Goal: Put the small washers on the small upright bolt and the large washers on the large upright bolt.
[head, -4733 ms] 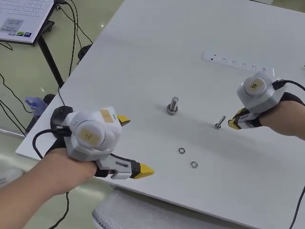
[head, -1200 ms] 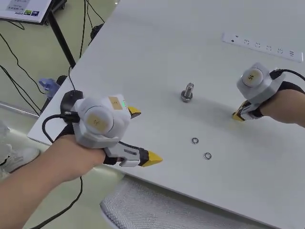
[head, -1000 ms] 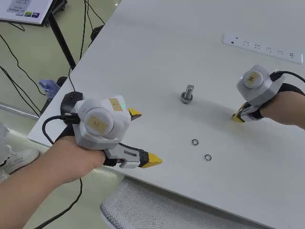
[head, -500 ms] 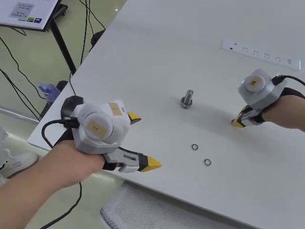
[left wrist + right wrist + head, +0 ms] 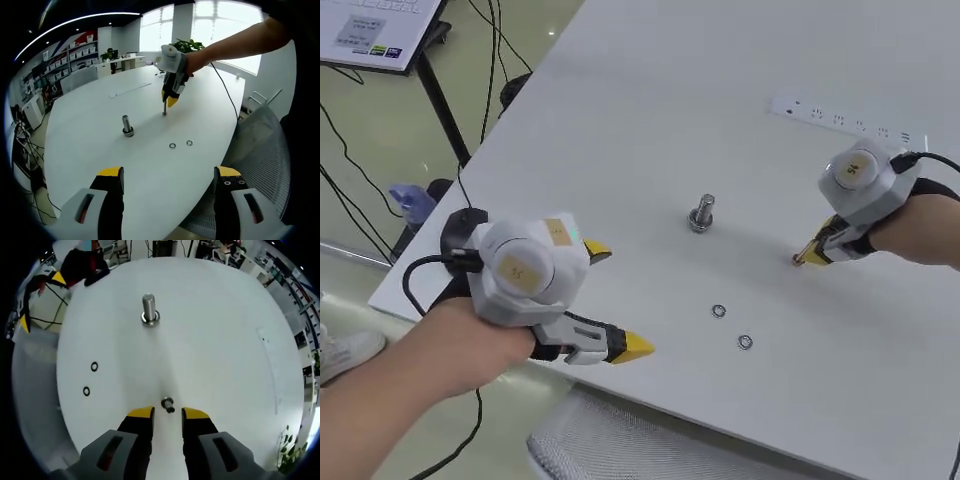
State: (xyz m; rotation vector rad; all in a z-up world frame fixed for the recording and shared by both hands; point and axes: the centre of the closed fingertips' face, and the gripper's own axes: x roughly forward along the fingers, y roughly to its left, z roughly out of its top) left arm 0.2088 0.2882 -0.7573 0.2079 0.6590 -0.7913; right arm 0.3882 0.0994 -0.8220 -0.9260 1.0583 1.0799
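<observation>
White table (image 5: 620,120). L gripper (image 5: 615,298) at near-left edge, jaws wide apart, nothing btwn. R gripper (image 5: 808,256) at right, tips down at table surface; jaw gap not legible. Large bolt (image 5: 701,214) upright, mid-table. Washer A (image 5: 719,311) and washer B (image 5: 745,342) flat, near each other, apart from bolt. Power strip (image 5: 845,120) at far side.

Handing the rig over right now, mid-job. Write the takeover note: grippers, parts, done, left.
Left gripper: open, empty, at the near edge of the table.
Right gripper: jaws narrowly apart at the small bolt, which stands near upright on the table; grip unclear.
Large bolt: upright mid-table, a ring at its base, washer or head I cannot tell.
Two small washers: flat on the table, apart from both bolts.
Done: neither is threaded. Left: both onto the small bolt.
</observation>
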